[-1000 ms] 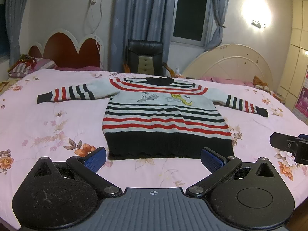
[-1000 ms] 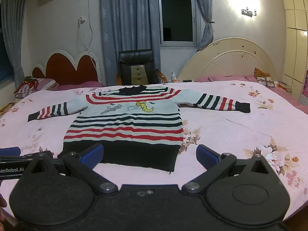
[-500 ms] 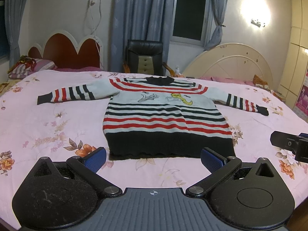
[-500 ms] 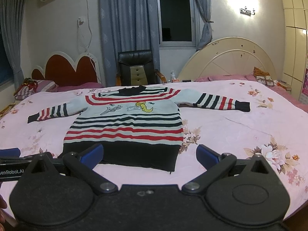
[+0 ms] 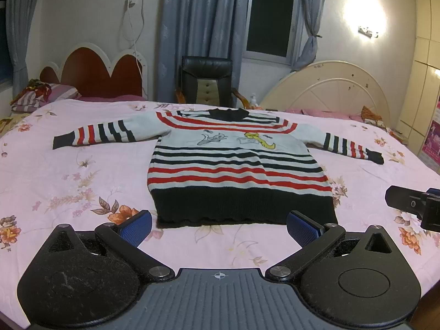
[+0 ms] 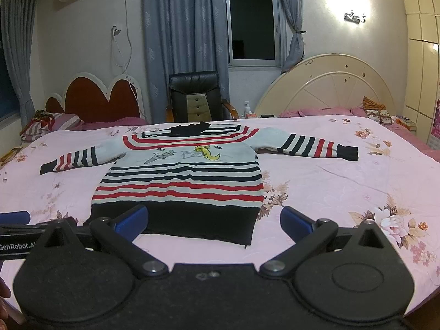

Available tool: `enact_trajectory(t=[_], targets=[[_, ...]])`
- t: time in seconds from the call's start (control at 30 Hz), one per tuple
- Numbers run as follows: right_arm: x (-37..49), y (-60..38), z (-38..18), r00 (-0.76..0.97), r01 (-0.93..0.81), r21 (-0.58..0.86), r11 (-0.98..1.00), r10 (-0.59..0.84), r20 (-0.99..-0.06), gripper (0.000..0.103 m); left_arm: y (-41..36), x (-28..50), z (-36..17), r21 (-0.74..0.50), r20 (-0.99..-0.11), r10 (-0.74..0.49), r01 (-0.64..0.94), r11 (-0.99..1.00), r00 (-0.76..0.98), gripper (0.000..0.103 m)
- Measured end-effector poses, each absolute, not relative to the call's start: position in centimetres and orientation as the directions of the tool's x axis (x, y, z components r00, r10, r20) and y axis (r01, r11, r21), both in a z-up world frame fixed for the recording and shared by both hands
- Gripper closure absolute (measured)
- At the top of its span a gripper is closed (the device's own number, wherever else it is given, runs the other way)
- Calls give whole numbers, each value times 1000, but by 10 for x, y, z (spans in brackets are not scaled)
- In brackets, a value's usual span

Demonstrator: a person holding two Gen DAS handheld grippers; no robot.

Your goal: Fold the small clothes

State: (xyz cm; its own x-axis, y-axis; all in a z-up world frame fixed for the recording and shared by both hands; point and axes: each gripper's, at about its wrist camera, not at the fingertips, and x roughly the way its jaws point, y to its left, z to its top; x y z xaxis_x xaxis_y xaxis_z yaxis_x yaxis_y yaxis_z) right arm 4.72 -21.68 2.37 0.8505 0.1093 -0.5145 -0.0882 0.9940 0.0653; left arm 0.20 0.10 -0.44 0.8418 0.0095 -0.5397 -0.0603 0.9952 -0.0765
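While nothing was yet gripped, bed (image 5: pixel 82 181) carried sweater (image 5: pixel 233 165) flat, sleeves out to 9 and 3 o'clock | left tool (image 5: pixel 220 227) and right tool (image 6: pixel 213 220) spread wide, short of hem | step: pre-fold approach; next likely pinch a sleeve cuff.

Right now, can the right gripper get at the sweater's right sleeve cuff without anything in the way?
Probably yes. The right gripper is open and holds nothing, and the sleeve cuff lies flat on the bedspread, with only bare sheet between them. It lies farther off than the sweater's hem, so it needs a forward reach.
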Motion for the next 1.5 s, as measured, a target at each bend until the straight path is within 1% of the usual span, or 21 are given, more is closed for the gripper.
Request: enact_trajectory(t=[0.73,1.27,1.4,1.5], targets=[[46,-209,23,848,-106,54,993,119,-517,1,5,2,-7,-75,-540,11,-61,995,842,0],[46,-212,19,844,-106,76,991,130,-520,1,0,2,-6,-56,-550,19,-59,997,835,0],[49,-213,19,845,-106,74,992,129,-519,1,1,6,-6,-73,-551,30,-85,994,834,0],[50,-217,18,852,-93,64,994,113,-512,1,-1,12,-7,-77,-536,91,-156,985,839,0]])
